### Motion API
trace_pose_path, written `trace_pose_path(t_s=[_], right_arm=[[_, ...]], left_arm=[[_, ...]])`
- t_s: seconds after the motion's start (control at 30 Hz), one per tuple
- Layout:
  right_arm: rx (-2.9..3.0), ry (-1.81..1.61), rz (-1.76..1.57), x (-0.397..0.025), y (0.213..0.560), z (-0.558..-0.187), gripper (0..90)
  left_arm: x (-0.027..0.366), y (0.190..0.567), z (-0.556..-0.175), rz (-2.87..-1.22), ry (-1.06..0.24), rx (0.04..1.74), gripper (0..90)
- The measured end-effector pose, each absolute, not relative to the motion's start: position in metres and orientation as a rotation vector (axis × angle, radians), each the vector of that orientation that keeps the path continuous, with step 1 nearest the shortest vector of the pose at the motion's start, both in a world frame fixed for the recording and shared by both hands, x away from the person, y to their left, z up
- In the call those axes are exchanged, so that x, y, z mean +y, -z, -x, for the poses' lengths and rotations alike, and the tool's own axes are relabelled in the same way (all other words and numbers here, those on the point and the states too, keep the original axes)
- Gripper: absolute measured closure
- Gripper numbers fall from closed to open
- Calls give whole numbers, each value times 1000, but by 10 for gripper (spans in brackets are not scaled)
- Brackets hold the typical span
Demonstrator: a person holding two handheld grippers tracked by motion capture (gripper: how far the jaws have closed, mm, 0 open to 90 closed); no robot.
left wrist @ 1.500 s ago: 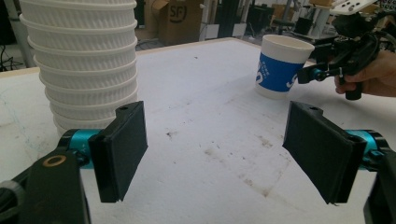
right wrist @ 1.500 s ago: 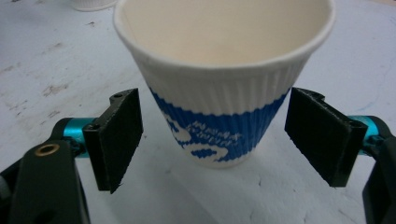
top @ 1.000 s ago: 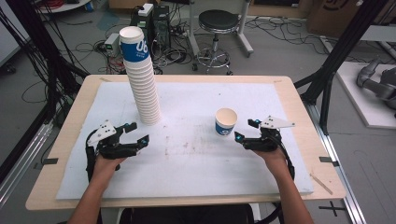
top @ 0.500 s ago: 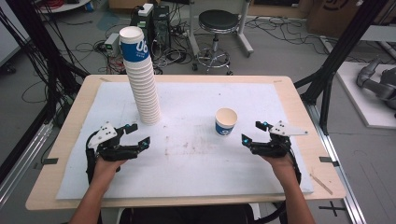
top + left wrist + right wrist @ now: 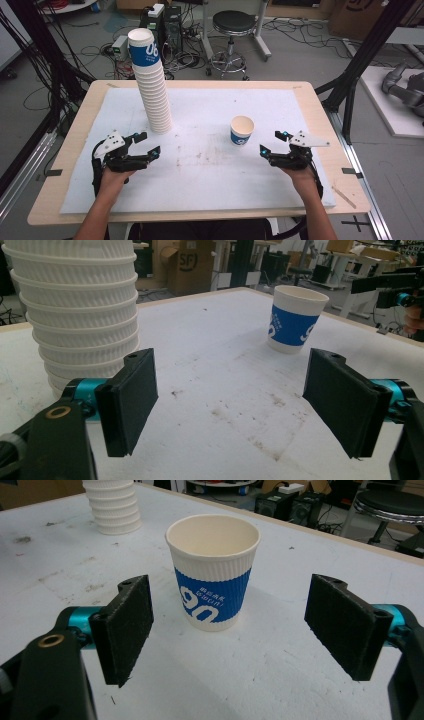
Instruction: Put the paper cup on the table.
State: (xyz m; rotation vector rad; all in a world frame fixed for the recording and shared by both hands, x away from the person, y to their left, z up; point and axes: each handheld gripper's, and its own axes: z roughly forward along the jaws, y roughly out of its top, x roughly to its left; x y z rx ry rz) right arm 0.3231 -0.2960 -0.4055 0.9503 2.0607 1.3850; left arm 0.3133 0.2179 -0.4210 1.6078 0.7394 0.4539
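A tall stack of white paper cups [image 5: 152, 90] with a blue band on the top one stands at the table's back left; its lower part [image 5: 80, 315] is at the left of the left gripper view. A single white cup with a blue band [image 5: 242, 130] stands upright right of the middle, also seen as the cup [image 5: 214, 570] straight ahead of my right jaws and the cup [image 5: 296, 317] far right in the left gripper view. My left gripper [image 5: 148, 145] is open, just in front of the stack. My right gripper [image 5: 272, 143] is open, a short way right of the single cup, holding nothing.
A white sheet [image 5: 210, 170] with brown stains covers the wooden table [image 5: 75, 130]. Black frame posts [image 5: 360, 65] stand at both sides. A stool [image 5: 231, 30], computer boxes and cables lie on the floor beyond the far edge.
My right gripper has backed away from the single cup toward the right and near edge. My left gripper has shifted slightly left and nearer. The cups have not moved.
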Motion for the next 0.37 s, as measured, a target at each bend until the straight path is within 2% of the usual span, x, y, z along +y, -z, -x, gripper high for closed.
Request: trace_pose_path(t_s=[0.37], right_arm=[[2040, -1381, -937, -297, 405, -322, 198]], left_arm=[[214, 422, -317, -1608, -441, 740, 214]])
